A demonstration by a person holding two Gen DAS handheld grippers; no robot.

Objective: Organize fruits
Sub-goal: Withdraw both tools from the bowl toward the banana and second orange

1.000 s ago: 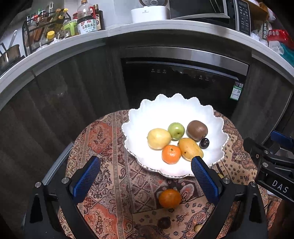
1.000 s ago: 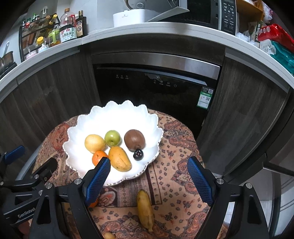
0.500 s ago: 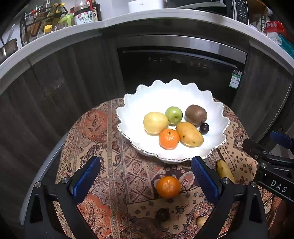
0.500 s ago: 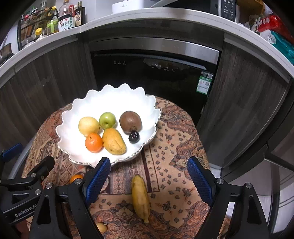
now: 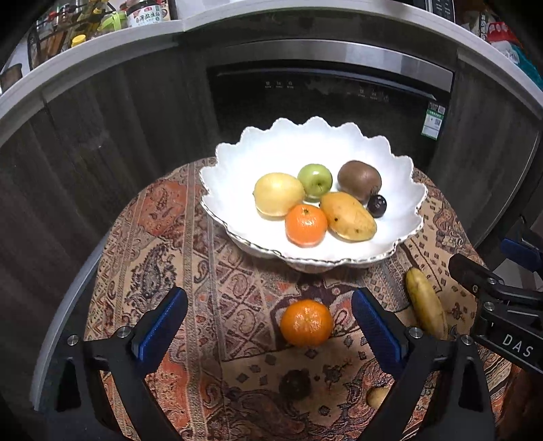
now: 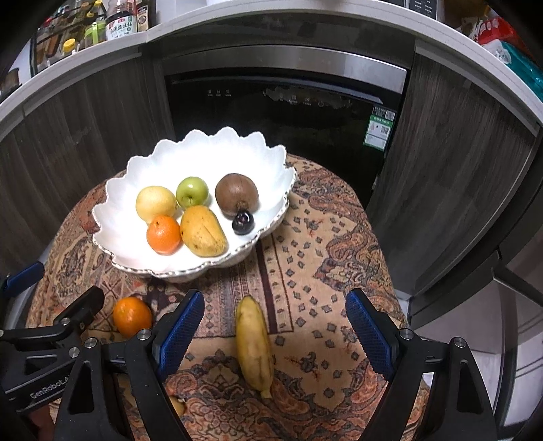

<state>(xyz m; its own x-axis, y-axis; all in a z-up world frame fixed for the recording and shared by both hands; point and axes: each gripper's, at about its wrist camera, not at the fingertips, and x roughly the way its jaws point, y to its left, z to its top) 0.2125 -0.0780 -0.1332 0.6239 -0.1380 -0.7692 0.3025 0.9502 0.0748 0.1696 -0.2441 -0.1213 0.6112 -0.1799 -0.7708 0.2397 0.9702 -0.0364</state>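
Grippers: your left gripper [image 5: 269,325] spread, loose orange [image 5: 306,322] between pads | your right gripper [image 6: 275,327] spread over banana [image 6: 254,346] | bowl [image 5: 237,159] at 12 o'clock.

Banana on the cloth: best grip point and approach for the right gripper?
Grip the banana across its thick middle, coming down from above with the open right gripper. It lies flat on the cloth, long axis pointing toward the bowl, so the fingers straddle its narrow width; the tapered ends would likely slip.

Home kitchen, dishwasher [image 6: 285,112], countertop [image 5: 101,54], condiment bottles [image 6: 118,23]
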